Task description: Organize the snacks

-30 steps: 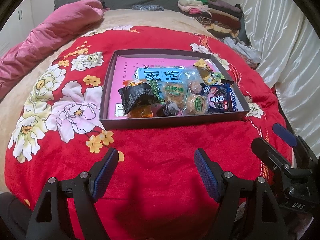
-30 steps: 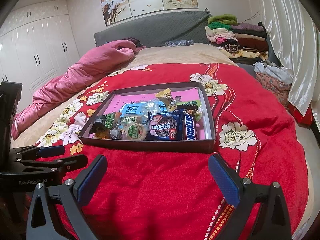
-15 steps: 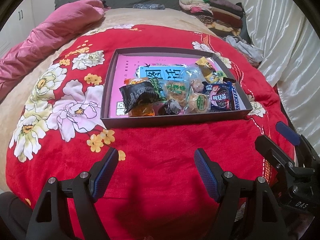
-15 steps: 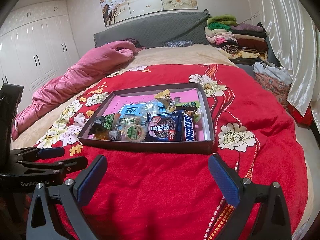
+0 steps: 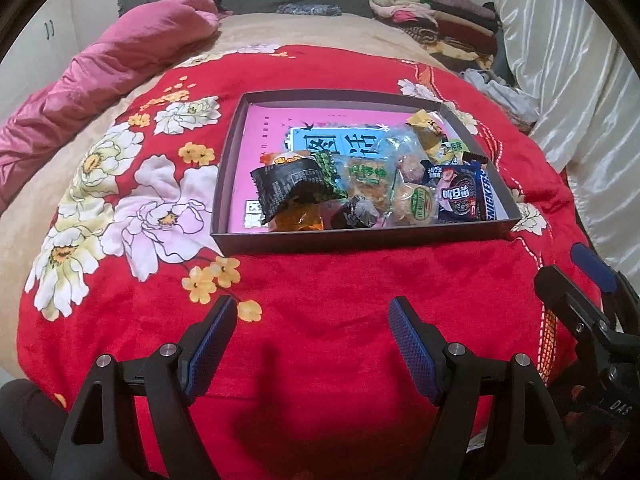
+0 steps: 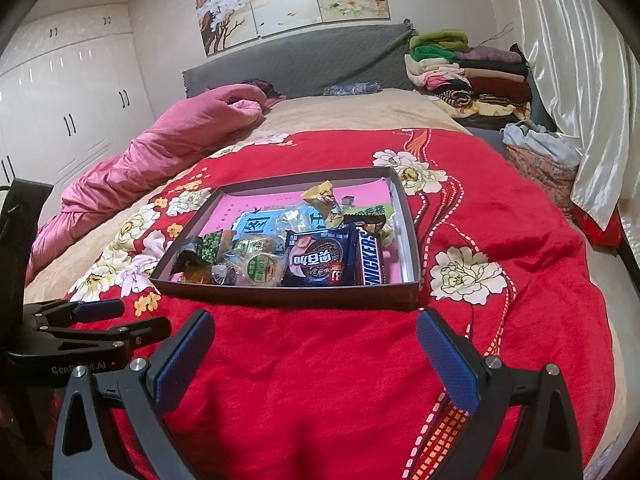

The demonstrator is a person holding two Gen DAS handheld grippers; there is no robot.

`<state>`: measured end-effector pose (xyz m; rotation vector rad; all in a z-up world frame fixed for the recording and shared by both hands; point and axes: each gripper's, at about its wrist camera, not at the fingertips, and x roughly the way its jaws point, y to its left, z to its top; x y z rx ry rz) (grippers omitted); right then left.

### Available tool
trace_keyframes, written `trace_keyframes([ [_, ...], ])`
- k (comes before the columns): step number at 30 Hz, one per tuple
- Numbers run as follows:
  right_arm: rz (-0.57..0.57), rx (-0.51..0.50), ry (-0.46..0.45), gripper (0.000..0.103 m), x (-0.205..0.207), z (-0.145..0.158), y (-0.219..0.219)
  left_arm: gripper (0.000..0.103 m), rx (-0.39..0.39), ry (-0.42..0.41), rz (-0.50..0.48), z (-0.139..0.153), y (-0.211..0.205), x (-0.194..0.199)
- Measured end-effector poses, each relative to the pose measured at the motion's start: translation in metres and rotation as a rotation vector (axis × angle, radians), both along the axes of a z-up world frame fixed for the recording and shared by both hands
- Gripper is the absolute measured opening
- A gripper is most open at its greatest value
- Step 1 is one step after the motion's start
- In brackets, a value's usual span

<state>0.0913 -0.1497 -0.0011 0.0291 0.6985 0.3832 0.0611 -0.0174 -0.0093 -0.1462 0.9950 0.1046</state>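
Red floral bedding is filling both views, a blanket [image 5: 320, 300] spread over the bed with a pink quilt [image 6: 160, 148] bunched along one side and folded clothes [image 6: 464, 72] stacked by the headboard. Down at the near edge, the left claw [image 5: 312, 344] is hanging over bare blanket with its jaws standing wide and nothing between the blue pads, and the right claw [image 6: 316, 356] is doing the same, spread wide and empty, just short of the box. Moving outward, the shallow dark box [image 5: 360, 240] is sitting flat on the blanket ahead of both claws, and the snacks are all lying in it, heaped toward the near wall and the right side. A crinkled black packet [image 5: 292, 188] is resting on top at the left of the heap, a round wrapped pastry [image 6: 262, 268] is sitting mid-pile, and a blue cookie pack [image 6: 320, 260] is lying against a Snickers bar [image 6: 374, 256] by the right wall. These are looking light, with slick, crackly wrappers, and the pastry is likely crushable, so pinching a sealed end or the flat middle of a pack seems the safest hold. The bar is looking stiffest, best taken across its narrow width.
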Motion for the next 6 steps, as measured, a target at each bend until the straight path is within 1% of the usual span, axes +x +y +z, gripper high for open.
trace_keyframes([
  [4,-0.017,0.003,-0.002,0.102,0.003,0.000,-0.004,0.079,-0.033,-0.016,0.007,-0.001,0.007,0.002],
  [6,-0.035,0.009,0.000,0.102,0.008,0.000,-0.010,0.079,-0.031,-0.024,0.025,0.000,0.014,0.005],
])
